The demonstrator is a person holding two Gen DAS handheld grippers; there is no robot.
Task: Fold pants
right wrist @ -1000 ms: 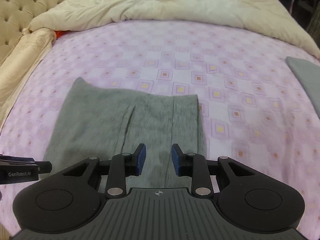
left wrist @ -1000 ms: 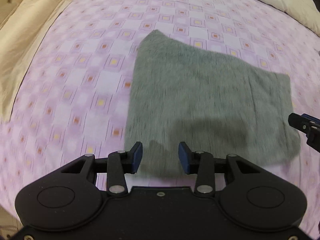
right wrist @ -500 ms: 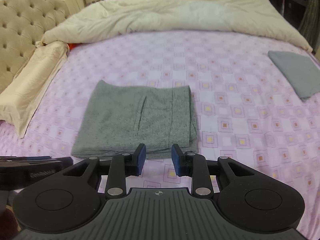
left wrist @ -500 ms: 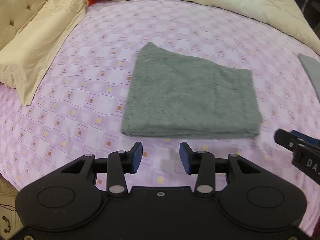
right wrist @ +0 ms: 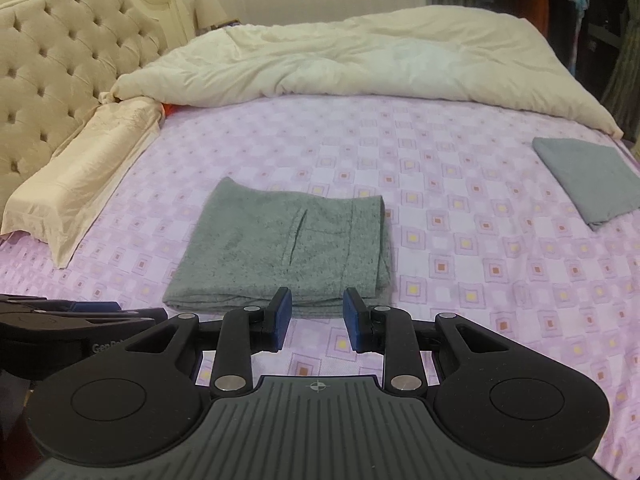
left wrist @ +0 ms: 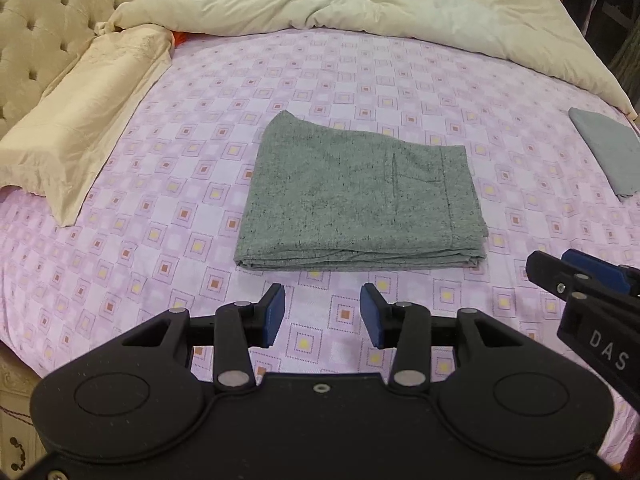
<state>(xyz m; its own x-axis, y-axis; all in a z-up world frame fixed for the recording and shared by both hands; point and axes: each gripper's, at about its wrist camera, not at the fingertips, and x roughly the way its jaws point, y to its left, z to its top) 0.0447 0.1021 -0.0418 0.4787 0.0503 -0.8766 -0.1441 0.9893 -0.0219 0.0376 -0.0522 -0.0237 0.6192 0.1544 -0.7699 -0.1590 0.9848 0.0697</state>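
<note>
The grey pants (left wrist: 356, 208) lie folded into a flat rectangle in the middle of the purple checked bed sheet (left wrist: 200, 128); they also show in the right wrist view (right wrist: 288, 248). My left gripper (left wrist: 322, 314) is open and empty, held back from the pants' near edge. My right gripper (right wrist: 318, 314) is open and empty, just in front of the pants' near edge. The right gripper also shows at the right of the left wrist view (left wrist: 584, 280), and the left gripper at the left of the right wrist view (right wrist: 80, 316).
A second folded grey cloth (right wrist: 588, 178) lies at the right of the bed. A cream duvet (right wrist: 360, 60) is bunched along the far side. A beige pillow (right wrist: 80, 172) lies at the left against the tufted headboard (right wrist: 52, 80).
Both grippers have pulled back and up from the folded pants, which now lie farther off and whole in view. Both stayed open.
</note>
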